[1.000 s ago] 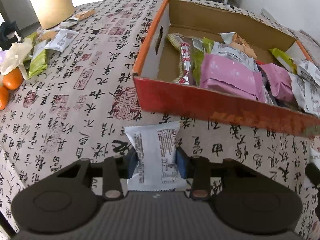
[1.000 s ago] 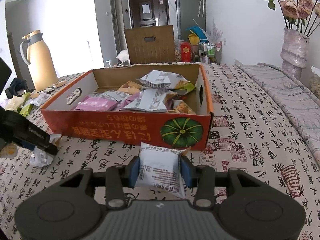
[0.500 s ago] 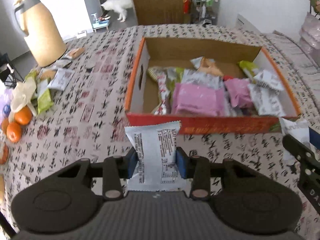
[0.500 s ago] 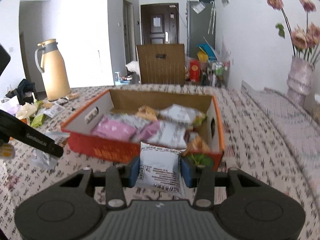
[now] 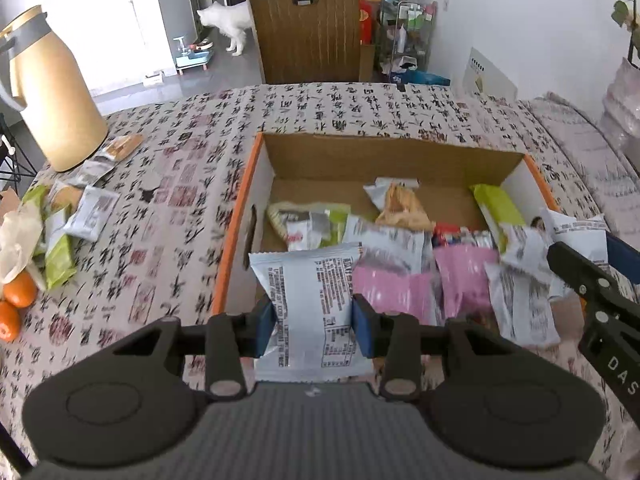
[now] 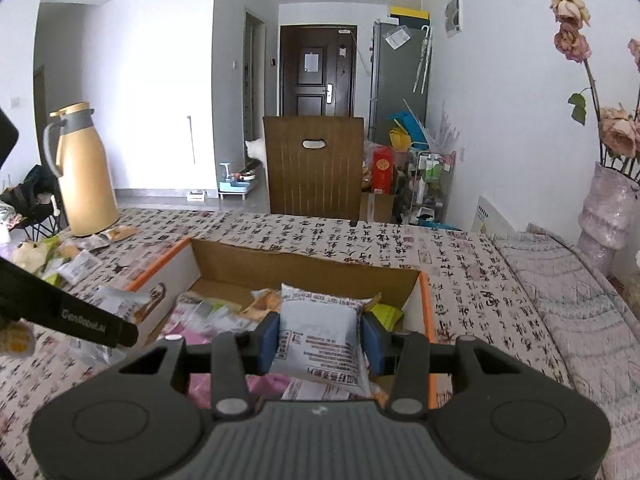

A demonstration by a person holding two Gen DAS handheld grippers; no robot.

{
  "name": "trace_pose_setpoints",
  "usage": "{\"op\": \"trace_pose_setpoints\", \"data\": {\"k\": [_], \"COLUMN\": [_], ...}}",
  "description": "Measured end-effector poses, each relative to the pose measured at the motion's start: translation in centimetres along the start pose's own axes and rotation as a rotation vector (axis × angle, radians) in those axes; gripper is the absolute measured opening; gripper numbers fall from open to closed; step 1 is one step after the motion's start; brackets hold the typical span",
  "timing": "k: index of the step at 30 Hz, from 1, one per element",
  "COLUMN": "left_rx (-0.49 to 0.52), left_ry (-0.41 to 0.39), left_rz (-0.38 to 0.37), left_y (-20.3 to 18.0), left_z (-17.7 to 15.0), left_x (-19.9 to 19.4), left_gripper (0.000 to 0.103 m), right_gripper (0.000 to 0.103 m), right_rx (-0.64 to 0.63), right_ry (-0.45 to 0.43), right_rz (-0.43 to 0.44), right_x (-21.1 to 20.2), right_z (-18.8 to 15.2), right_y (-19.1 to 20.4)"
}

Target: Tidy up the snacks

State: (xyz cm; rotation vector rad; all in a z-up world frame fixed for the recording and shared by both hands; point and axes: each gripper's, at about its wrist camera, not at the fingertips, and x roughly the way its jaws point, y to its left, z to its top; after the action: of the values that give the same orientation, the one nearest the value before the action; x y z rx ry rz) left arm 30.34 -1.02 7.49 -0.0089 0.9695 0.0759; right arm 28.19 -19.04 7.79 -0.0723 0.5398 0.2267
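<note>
Bright, even daylight fills both views, washing out the white wall (image 6: 160, 92) at left. Fisheye bending darkens the corners. Motion blur smears the tablecloth (image 5: 168, 216) print.

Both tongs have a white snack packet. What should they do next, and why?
Probably open and drop them. The left tongs pinch a white packet over the cardboard box, and the right tongs hold their white packet above the snacks inside, so both look ready to let go.
</note>
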Motion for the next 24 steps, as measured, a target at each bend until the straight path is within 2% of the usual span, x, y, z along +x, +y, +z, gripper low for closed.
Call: {"op": "trace_pose_setpoints", "data": {"k": [6,8,9,10,12,14,15,16,17,18,19,24], "left_rx": [-0.011,-0.011,-0.008,-0.008,-0.009,-0.003,-0.004,-0.005,-0.007,-0.009,-0.010,0.000], "left_ry": [0.015,0.020,0.021,0.020,0.003,-0.029,-0.042,-0.054,-0.070,-0.089,-0.108,-0.197], "left_rz": [0.006,0.007,0.011,0.014,0.028,0.044,0.049,0.055,0.062,0.067,0.070,0.070], "left_y": [0.1,0.2,0.2,0.1,0.1,0.0,0.0,0.1,0.1,0.2,0.3,0.6], "left_z": [1.6,1.7,1.6,1.6,1.4,1.2,1.2,1.1,0.9,0.8,0.6,-1.3], "left_x": [3.2,4.0,4.4,4.7,4.8,4.6,4.4,4.1,3.8,3.4,3.0,0.6], "left_gripper": [0.041,0.042,0.044,0.047,0.064,0.076,0.083,0.087,0.095,0.102,0.103,0.103], "right_gripper": [0.044,0.047,0.051,0.056,0.060,0.061,0.066,0.078,0.085,0.097,0.101,0.103], "right_rx": [0.001,0.003,0.004,0.005,0.010,0.020,0.023,0.024,0.026,0.029,0.032,0.046], "right_ry": [0.009,0.010,0.012,0.013,0.013,0.008,0.006,0.002,-0.005,-0.013,-0.020,-0.047], "right_rz": [0.001,0.006,0.007,0.007,0.006,0.011,0.012,0.010,0.006,0.004,0.002,-0.011], "right_x": [3.3,4.0,4.3,4.5,4.7,4.5,4.3,4.1,3.8,3.4,3.0,0.4], "right_z": [0.3,0.1,0.0,-0.1,-0.4,-0.7,-0.8,-0.9,-1.0,-1.2,-1.3,-2.3], "right_y": [-0.8,-1.0,-1.1,-1.1,-1.2,-1.5,-1.6,-1.6,-1.6,-1.7,-1.7,-2.0]}}
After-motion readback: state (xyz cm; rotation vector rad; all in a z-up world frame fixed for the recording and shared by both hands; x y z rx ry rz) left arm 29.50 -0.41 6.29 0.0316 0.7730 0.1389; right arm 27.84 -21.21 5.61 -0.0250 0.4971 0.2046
